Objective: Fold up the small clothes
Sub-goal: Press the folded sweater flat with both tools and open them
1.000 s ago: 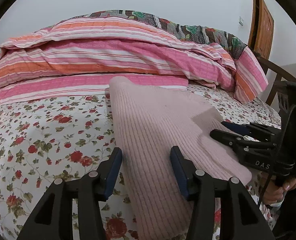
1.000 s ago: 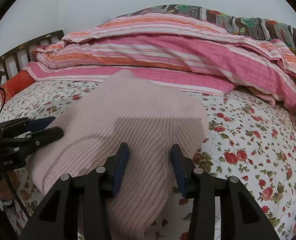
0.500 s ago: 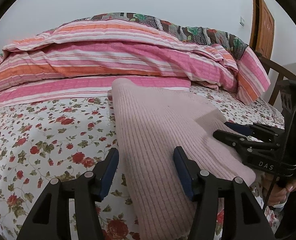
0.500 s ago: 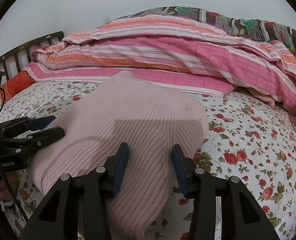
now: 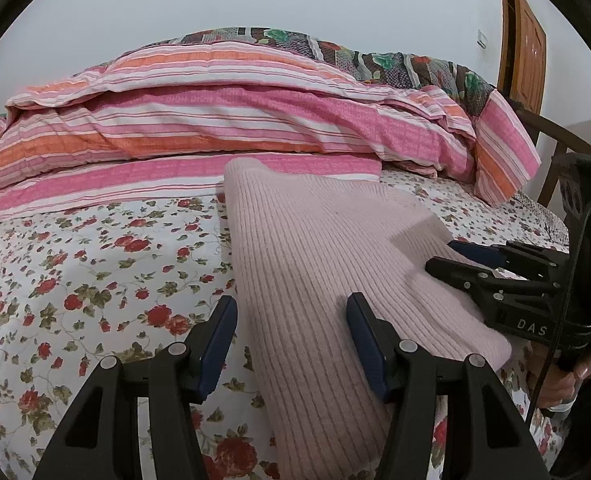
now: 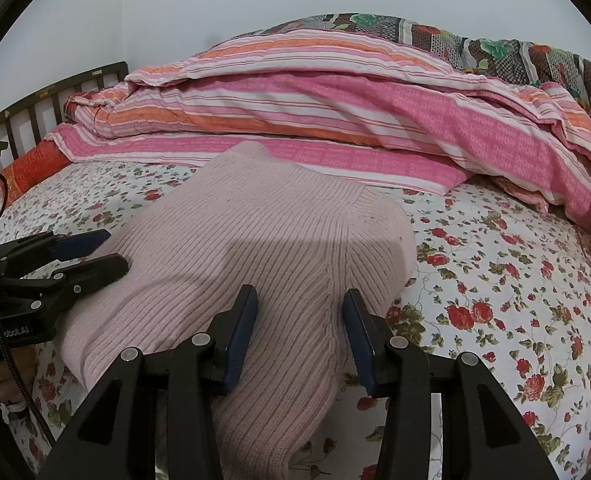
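Observation:
A pale pink ribbed knit garment (image 5: pixel 315 256) lies folded on the floral bed sheet (image 5: pixel 95 264); it also shows in the right wrist view (image 6: pixel 255 240). My left gripper (image 5: pixel 291 320) is open and empty, its jaws straddling the garment's near left edge. My right gripper (image 6: pixel 299 316) is open and empty over the garment's near right part. The right gripper shows from the side in the left wrist view (image 5: pixel 455 258), at the garment's right edge. The left gripper shows in the right wrist view (image 6: pixel 111 250), at the garment's left edge.
A heap of pink and orange striped quilts (image 5: pixel 235 108) lies along the back of the bed (image 6: pixel 375 112). A dark wooden headboard (image 6: pixel 55 96) stands at the left, a wooden door (image 5: pixel 523 48) at the far right. Floral sheet (image 6: pixel 495 280) lies right of the garment.
Both grippers have drawn back slightly from the garment and stayed open. The left gripper has shifted a little left and opened wider. The garment has not moved.

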The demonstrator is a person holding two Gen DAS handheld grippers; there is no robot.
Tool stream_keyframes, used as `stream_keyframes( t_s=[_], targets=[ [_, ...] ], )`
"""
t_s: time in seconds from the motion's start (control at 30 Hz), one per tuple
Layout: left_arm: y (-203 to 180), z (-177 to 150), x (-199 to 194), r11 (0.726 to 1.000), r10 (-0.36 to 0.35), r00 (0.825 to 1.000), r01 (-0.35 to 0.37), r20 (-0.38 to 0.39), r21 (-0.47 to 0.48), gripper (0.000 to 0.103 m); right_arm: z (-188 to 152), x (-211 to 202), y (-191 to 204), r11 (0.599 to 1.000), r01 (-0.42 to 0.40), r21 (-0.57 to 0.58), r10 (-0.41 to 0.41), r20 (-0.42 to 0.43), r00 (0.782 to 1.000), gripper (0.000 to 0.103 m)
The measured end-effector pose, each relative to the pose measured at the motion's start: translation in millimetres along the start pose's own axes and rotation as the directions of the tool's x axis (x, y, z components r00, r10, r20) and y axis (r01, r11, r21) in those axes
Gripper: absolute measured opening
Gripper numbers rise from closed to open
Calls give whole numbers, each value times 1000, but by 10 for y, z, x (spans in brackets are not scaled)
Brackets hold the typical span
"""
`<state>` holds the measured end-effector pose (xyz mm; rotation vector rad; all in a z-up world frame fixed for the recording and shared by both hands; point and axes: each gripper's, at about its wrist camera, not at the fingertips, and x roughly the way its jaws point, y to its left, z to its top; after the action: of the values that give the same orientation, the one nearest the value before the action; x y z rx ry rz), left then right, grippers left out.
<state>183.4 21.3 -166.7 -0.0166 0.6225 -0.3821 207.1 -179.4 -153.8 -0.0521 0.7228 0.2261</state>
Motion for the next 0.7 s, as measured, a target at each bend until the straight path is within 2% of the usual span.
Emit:
stream_keyframes(
  t_s=[0.33,0.53,0.7],
  targets=[
    [-28,-32,-56,1000,-1,1000,1,-2,21,55,12,-18,-51,999,-33,32,34,-36,999,44],
    [-39,-45,-90,1000,-1,1000,1,-22,28,59,29,-85,29,1000,17,26,-15,-76,997,44],
    [-28,-81,-117,1000,-20,999,20,-43,12,59,-58,-240,6,997,15,76,-8,-83,996,44]
  ],
)
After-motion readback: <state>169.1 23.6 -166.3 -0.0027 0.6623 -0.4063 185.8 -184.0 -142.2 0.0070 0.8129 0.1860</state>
